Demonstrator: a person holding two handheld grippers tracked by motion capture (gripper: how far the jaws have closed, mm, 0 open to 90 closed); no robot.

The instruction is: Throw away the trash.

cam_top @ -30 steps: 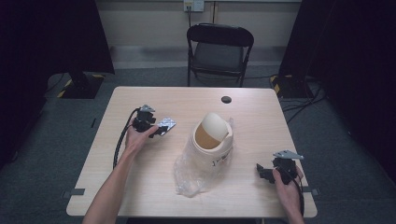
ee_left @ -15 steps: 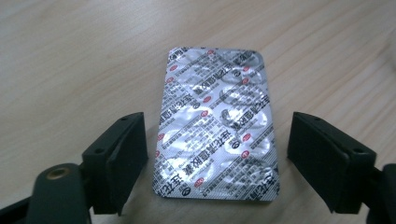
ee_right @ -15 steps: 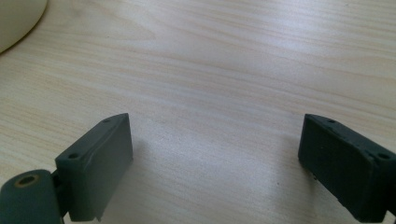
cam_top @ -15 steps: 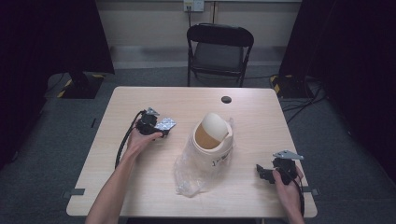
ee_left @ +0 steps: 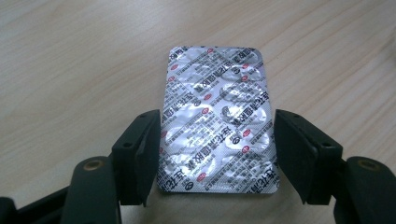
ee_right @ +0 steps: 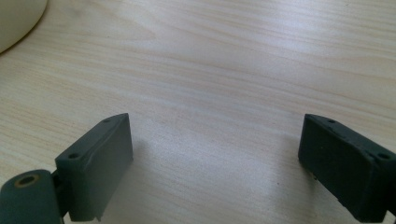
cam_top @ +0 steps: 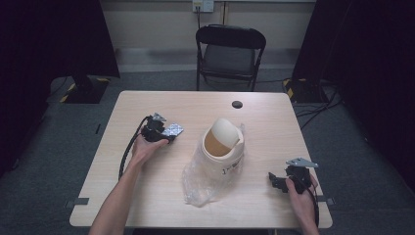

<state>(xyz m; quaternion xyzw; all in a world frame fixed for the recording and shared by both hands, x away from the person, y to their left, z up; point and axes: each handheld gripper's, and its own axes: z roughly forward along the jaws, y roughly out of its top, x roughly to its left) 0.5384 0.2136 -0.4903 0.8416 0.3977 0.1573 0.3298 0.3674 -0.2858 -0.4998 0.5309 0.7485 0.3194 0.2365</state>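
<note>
Biggest thing here is the tabletop (cam_top: 147, 200), light wood, with a folding chair (cam_top: 230, 49) pushed up behind its far edge. Near the middle sits a small white swing-lid bin (cam_top: 222, 147), tipped a bit, with its clear plastic liner bag (cam_top: 198, 183) spilling out toward the person's side. There's also a little black round thing (cam_top: 237, 104) near the far edge, can't tell what it is.

The left gripper (cam_top: 159, 131) is just left of the bin. In its own view the jaws look closed in on the two long edges of a foil blister pack (ee_left: 217, 121), touching or very nearly so. The pack looks lifted off the wood or barely resting on it, hard to call. The right gripper (cam_top: 284, 180) sits near the right front corner, well apart from everything, jaws wide apart with bare wood between them.

What could go wrong, imo: that pack is thin, slick foil held only by its edges, so it could bow or pop out sideways if squeezed harder, or slip if tilted on the way to the bin. The swing lid is another catch: the pack could hit the flap flat and slide off. And the bin looks light and tippy, with nothing steadying it.
</note>
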